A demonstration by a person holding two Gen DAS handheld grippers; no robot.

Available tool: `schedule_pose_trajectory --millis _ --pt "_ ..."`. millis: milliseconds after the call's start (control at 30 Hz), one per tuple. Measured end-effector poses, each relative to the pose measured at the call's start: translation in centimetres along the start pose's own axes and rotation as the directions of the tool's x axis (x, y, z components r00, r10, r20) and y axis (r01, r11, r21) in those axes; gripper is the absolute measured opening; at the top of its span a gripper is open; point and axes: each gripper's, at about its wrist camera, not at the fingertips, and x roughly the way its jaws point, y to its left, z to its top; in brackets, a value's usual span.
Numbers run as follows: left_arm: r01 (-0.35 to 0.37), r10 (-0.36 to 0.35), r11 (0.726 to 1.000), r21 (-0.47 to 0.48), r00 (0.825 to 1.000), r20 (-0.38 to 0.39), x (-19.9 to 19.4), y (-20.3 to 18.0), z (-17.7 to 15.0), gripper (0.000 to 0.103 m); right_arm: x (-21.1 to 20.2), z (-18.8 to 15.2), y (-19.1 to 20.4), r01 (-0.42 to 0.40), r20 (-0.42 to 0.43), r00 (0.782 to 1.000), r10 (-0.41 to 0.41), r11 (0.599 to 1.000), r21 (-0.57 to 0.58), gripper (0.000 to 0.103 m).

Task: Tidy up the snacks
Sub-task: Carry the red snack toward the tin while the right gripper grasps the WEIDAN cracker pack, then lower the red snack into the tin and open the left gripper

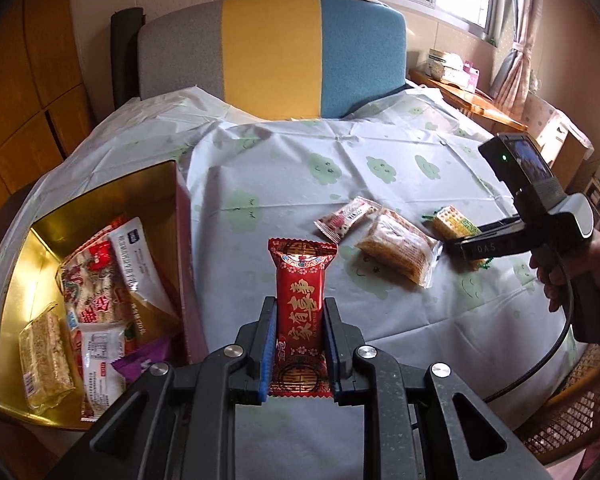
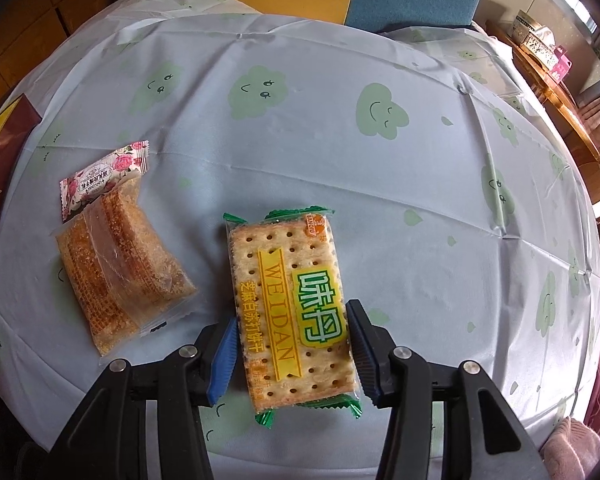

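Left gripper (image 1: 298,344) clamping a light, crinkly red snack packet (image 1: 302,312) by its long edges, gold box (image 1: 100,216) at nine o'clock. Right gripper (image 2: 292,354) half-open, straddling the brittle Weidan cracker pack (image 2: 290,304) on the bench (image 2: 420,200); pinching its long edges gently.

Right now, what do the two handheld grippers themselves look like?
Both are black plastic, with silver round bolts on angular linkage arms and ribbed blue pads lining the jaws. Seen from the left gripper, the right gripper has white letters on one finger, a white housing, a small screen with a green light, and a black cable.
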Motion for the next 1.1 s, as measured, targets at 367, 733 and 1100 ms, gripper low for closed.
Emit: schedule_pose_trajectory --millis 367,733,1100 --pt "-0.133 0.133 0.978 -0.158 0.991 -0.010 -1.6 6.9 -0.1 0.022 -0.7 -0.2 -0.1 0.044 0.021 0.999 -0.043 0.997 -0.057 0.051" --pt "-0.233 0.237 0.892 -0.386 0.971 -0.037 -4.1 17.2 -2.3 0.022 -0.8 -1.0 2.3 0.098 0.047 0.995 -0.092 0.987 -0.131 0.049" --pt "-0.192 0.184 0.774 -0.604 0.980 -0.076 -5.3 24.7 -5.5 0.022 -0.9 -0.9 2.0 0.109 0.055 0.993 -0.102 0.981 -0.159 0.048"
